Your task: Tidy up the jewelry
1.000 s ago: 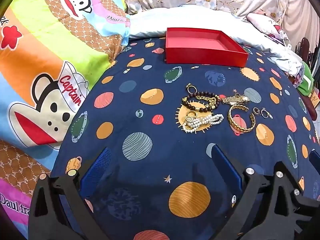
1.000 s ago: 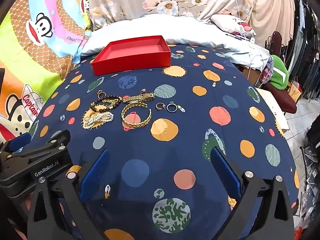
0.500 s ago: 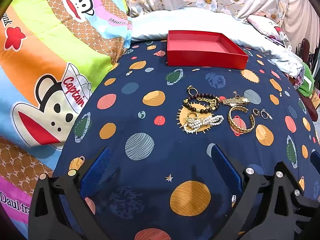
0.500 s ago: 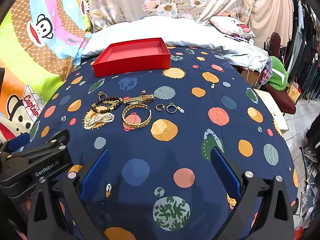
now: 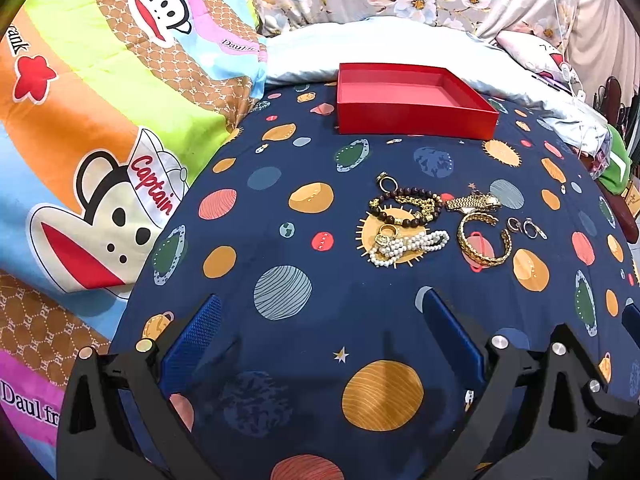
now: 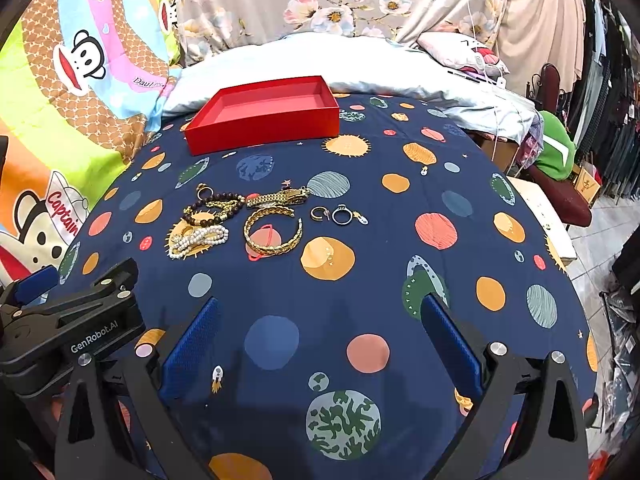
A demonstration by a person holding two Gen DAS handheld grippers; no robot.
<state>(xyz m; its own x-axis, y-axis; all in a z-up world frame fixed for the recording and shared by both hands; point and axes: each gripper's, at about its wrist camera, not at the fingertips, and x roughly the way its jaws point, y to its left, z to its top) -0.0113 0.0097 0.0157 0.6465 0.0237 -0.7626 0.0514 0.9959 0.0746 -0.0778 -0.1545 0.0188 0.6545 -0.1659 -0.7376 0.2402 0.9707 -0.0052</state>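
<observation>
Both grippers hovering wide open over the jewelry (image 6: 240, 220)

Left gripper (image 5: 320, 332) and right gripper (image 6: 318, 332) gripping nothing; "GenRobot.AI" showing lower left, "Captain" on the blanket (image 5: 152, 190) at left.

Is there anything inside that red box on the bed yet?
The red box looks empty: its pinkish floor shows bare in both views. Only a strip just behind its near wall is hidden. All the jewelry, like the pearl bracelet and gold bangle, lies outside on the bedspread.

Matt red box (image 5: 416, 120) (cardboard-like); polished gold-metal bangle (image 5: 484, 238); glossy pearl strand (image 5: 408, 244); printed cloth bedcover (image 5: 280, 240).
</observation>
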